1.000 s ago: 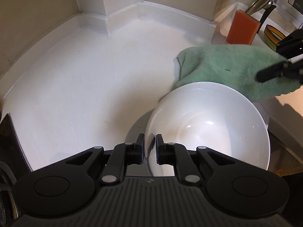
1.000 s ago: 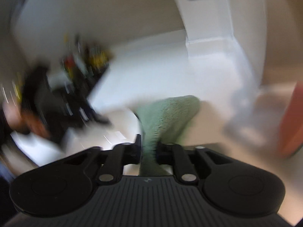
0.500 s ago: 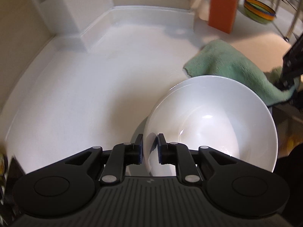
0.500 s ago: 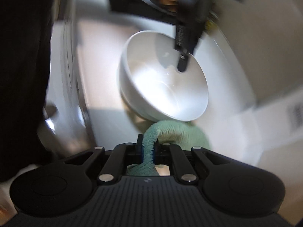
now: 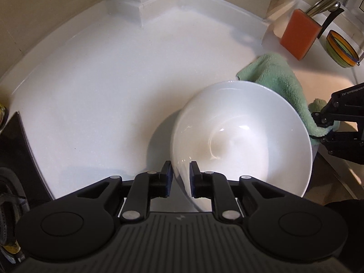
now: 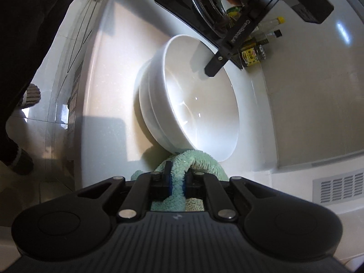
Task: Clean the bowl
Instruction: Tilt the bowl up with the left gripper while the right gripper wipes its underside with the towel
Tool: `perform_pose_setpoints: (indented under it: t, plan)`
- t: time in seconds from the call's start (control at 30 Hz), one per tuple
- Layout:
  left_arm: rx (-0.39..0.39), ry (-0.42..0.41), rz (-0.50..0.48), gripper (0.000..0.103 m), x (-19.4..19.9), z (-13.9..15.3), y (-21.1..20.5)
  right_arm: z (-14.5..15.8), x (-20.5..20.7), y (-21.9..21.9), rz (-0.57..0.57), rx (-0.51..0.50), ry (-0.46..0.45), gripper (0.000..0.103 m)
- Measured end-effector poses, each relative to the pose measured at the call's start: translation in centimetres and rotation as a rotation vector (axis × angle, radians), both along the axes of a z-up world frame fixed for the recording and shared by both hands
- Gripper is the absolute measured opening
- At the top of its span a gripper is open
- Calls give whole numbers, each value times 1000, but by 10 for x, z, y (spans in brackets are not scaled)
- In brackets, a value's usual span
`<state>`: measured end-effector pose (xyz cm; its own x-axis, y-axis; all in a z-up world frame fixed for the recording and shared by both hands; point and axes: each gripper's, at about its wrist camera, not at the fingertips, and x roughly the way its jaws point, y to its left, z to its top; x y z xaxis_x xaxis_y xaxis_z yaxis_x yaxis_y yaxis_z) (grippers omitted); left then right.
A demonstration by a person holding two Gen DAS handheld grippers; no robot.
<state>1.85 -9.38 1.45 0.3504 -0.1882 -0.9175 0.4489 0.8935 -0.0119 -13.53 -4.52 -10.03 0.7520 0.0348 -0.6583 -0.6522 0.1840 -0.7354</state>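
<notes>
Between the two fingers of the left gripper (image 5: 180, 179) sits the near rim of the white bowl (image 5: 241, 141), one pad inside the wall and one outside, so the jaws are clamped on it. The bowl stands tilted on the white counter (image 5: 102, 86), its opening turned toward the right gripper (image 6: 176, 180), which pinches a fold of the green cloth (image 6: 195, 161). That cloth lies against the bowl's far rim, and seems tucked partly under it, though the rim hides the contact. Beyond the cloth stand an orange sponge (image 5: 299, 34) and a striped bowl (image 5: 341, 50); small bottles (image 6: 257, 47) stand by a black stovetop (image 6: 182, 2).
</notes>
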Motion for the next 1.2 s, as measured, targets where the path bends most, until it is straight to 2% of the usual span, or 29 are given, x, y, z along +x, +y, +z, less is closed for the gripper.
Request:
perform_pose_setpoints:
  t: [0.1,0.33,0.47,0.5,0.57,0.63,0.7,0.77,0.87,0.97,1.07,1.2]
  plan:
    - [31,-24,-79,10,8,-1,-6,-1,-6,5,51,-16,2,5]
    - [112,-75,-362,13,30,-1,-30,-11,10,-4,106,-106,15,2]
    - [111,-99,-418,16,40,-2,-40,-18,22,-12,113,-158,9,2]
    - [112,-109,-415,16,41,-3,-41,-21,26,-14,117,-172,9,2]
    - [94,-103,-340,19,43,-3,-38,-21,28,-14,126,-172,9,2]
    - [72,-77,-184,18,40,1,-29,-21,30,-14,128,-168,4,2]
    - [47,-83,-74,18,25,9,-21,-19,32,-14,111,-152,-7,2]
    - [22,-86,4,19,8,13,-13,-18,27,-23,84,-130,-17,3]
    - [-22,-84,61,19,-1,9,-4,-16,25,-21,63,-107,-25,3]
    - [-12,-70,43,18,3,3,-4,-15,19,-14,55,-90,-18,3]
    - [57,-98,-72,13,11,1,-14,-13,11,-5,81,-96,7,3]
    - [90,-112,-221,15,23,1,-26,-8,10,-2,116,-104,50,2]
